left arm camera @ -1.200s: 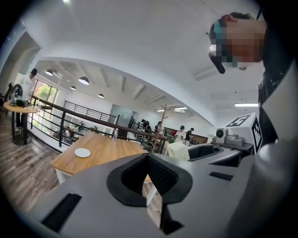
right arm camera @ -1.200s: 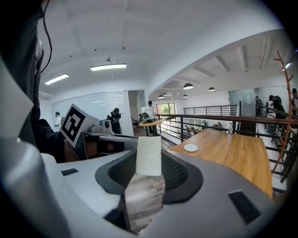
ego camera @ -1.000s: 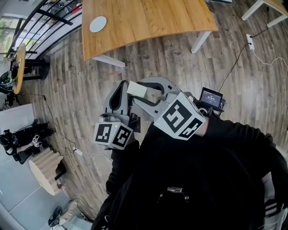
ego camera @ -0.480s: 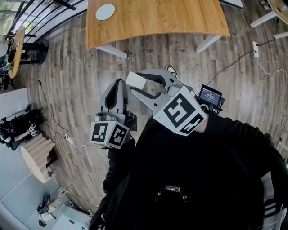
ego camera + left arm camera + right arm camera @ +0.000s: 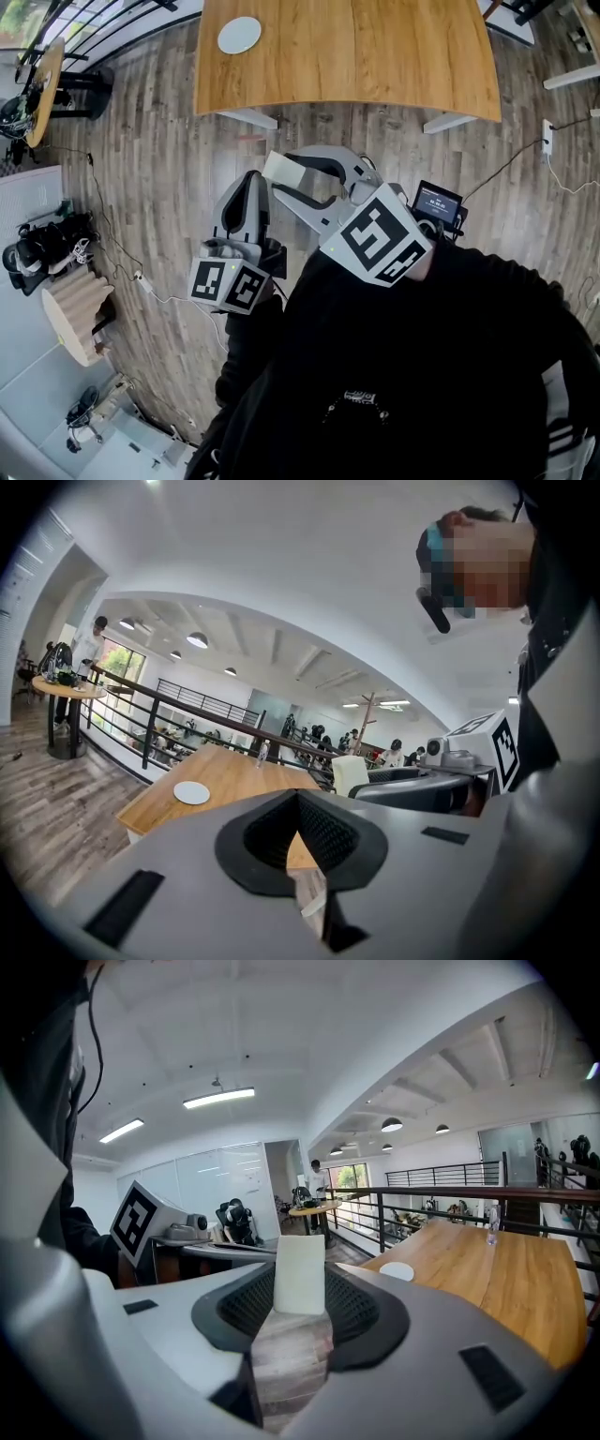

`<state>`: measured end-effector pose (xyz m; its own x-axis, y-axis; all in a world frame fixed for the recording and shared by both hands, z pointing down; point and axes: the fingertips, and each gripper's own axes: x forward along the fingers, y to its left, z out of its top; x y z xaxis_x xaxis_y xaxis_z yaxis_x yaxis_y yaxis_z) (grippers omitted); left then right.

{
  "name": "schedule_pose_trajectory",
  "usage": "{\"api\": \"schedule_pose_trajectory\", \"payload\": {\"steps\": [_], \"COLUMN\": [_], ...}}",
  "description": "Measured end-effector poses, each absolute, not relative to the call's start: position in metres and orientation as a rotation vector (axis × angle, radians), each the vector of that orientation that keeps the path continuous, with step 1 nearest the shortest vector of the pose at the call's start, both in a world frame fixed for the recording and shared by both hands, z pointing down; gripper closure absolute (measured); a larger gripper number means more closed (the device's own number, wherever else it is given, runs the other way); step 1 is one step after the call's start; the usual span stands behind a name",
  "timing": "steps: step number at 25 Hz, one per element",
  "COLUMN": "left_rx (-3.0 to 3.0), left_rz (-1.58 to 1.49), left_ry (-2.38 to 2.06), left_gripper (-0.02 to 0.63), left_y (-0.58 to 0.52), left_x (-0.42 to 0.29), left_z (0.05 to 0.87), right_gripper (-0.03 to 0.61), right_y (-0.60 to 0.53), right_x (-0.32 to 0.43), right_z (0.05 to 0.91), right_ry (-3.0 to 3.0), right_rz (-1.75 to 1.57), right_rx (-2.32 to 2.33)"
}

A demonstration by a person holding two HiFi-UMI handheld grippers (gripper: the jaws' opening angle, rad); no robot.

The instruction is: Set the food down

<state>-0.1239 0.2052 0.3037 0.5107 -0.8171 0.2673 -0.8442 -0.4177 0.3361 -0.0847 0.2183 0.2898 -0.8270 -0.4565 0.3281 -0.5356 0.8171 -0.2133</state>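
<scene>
My right gripper [image 5: 284, 174] is shut on a pale cream block of food [image 5: 282, 170] and holds it in the air over the wood floor. In the right gripper view the block [image 5: 300, 1274] stands upright between the dark pads. My left gripper [image 5: 251, 180] hangs just left of it, jaws together with nothing in them; its pads [image 5: 314, 832] meet in the left gripper view. Ahead stands a long wooden table [image 5: 375, 56] with a small white plate [image 5: 240, 35] near its left end. The plate [image 5: 397, 1271] and the table [image 5: 511, 1274] also show in the right gripper view.
A clear bottle [image 5: 493, 1223] stands on the table's far side. A black railing [image 5: 112, 19] and a small round table [image 5: 42, 89] are at the left. A corrugated stool [image 5: 75, 314] and floor cables [image 5: 155, 295] lie to my left. People sit beyond the railing.
The wooden table and plate have shifted right and nearer in the head view as I walk. Both grippers keep their pose; the block stays held.
</scene>
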Motion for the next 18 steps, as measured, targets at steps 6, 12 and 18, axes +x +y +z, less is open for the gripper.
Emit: {"api": "schedule_pose_trajectory", "payload": {"steps": [6,12,18], "left_rx": [2.345,2.337,2.37], "left_rz": [-0.014,-0.009,0.005], "left_ry": [-1.397,-1.427,-1.405], "left_gripper": [0.616,0.615,0.615], "left_y": [0.146,0.104,0.083], "left_x": [-0.106,-0.088,-0.071], "left_z": [0.284,0.279,0.272], "right_gripper": [0.405,0.405,0.405], "right_y": [0.16,0.119,0.097], "right_x": [-0.062,-0.039,-0.031], "right_z": [0.276,0.266,0.258], "right_ry": [-2.768,-2.786,-2.805], "right_rz": [0.39,0.358,0.338], "right_rx": [0.765,0.754,0.767]}}
